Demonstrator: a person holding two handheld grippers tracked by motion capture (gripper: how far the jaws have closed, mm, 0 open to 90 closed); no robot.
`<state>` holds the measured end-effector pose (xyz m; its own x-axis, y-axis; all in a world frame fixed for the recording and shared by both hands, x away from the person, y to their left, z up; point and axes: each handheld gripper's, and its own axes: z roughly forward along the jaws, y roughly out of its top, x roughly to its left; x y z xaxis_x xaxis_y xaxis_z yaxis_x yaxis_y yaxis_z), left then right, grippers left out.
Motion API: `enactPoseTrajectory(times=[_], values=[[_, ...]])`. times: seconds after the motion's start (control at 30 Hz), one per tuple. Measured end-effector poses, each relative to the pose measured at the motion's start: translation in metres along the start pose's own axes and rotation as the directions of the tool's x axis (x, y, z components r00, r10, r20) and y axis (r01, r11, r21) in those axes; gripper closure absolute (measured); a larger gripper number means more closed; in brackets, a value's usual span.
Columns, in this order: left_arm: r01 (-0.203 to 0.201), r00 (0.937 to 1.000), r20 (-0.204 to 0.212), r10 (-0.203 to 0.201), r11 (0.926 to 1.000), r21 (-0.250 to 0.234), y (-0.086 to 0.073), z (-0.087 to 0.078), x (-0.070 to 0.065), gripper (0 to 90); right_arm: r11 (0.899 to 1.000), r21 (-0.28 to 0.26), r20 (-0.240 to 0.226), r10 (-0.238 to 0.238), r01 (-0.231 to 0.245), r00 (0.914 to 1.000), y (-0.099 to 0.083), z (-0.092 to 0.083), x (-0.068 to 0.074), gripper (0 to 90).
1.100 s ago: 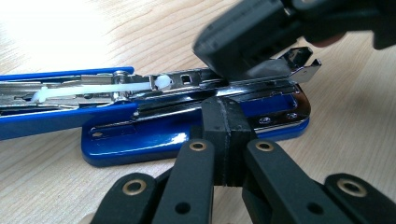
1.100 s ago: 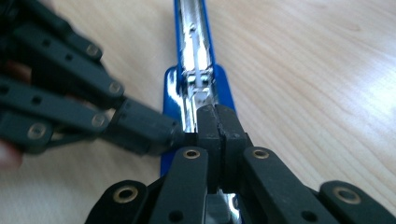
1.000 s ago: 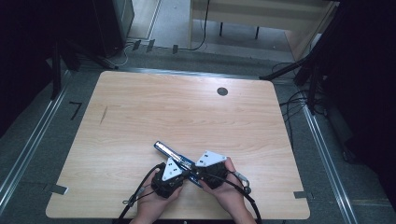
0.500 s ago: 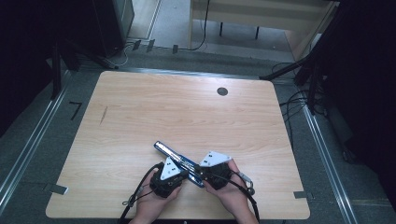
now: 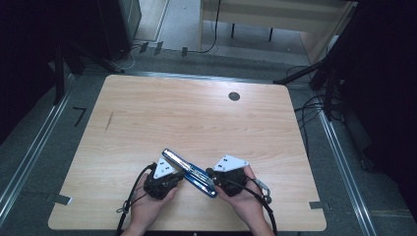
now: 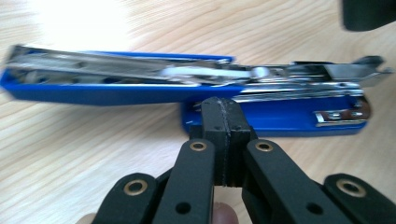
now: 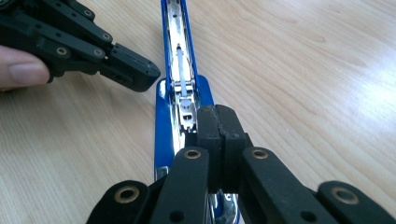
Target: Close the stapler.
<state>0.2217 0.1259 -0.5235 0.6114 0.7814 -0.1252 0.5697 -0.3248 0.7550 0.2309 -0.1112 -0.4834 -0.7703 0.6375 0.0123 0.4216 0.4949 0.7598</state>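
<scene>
Blue stapler (image 5: 189, 172) is lying opened out flat near the near edge of the bench (image 5: 147, 113), running diagonally from far-left to near-right, between the two hands. Magazine channel is facing up, metal rail and pusher exposed; likely laid open this way so the staple track can be reached.

Left tool (image 6: 223, 122) is sitting clenched, jaws pressed together with nothing between them, tip pointing at the long side of the stapler near the hinge of the blue base. Whether it is touching the plastic I cannot tell.

Right tool (image 7: 218, 126) is likewise clenched and empty, lining up along the stapler's length over its near-right end, seemingly bearing on the metal there. Judgement: closed tips are serving as pushers, one steadying and one nudging, rather than gripping.
</scene>
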Motion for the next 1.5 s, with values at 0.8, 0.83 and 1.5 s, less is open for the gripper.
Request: enactPoseTrajectory(times=[0.8,0.83,1.5], values=[[0.070,0.9968,-0.040,-0.069,0.9975,0.010,-0.001,0.005,0.025,90.0,1.000,0.014,-0.024,0.014,-0.014,0.9996,0.036,0.042,0.010,90.0],[0.068,0.9969,-0.040,-0.068,0.9976,0.012,-0.001,0.005,0.025,90.0,1.000,0.015,-0.029,0.012,-0.011,0.9995,0.036,0.045,0.011,90.0],[0.079,0.9958,-0.049,-0.078,0.9968,0.013,-0.001,0.009,0.025,90.0,0.999,0.030,-0.026,-0.019,0.019,0.9995,0.054,0.076,0.022,90.0]])
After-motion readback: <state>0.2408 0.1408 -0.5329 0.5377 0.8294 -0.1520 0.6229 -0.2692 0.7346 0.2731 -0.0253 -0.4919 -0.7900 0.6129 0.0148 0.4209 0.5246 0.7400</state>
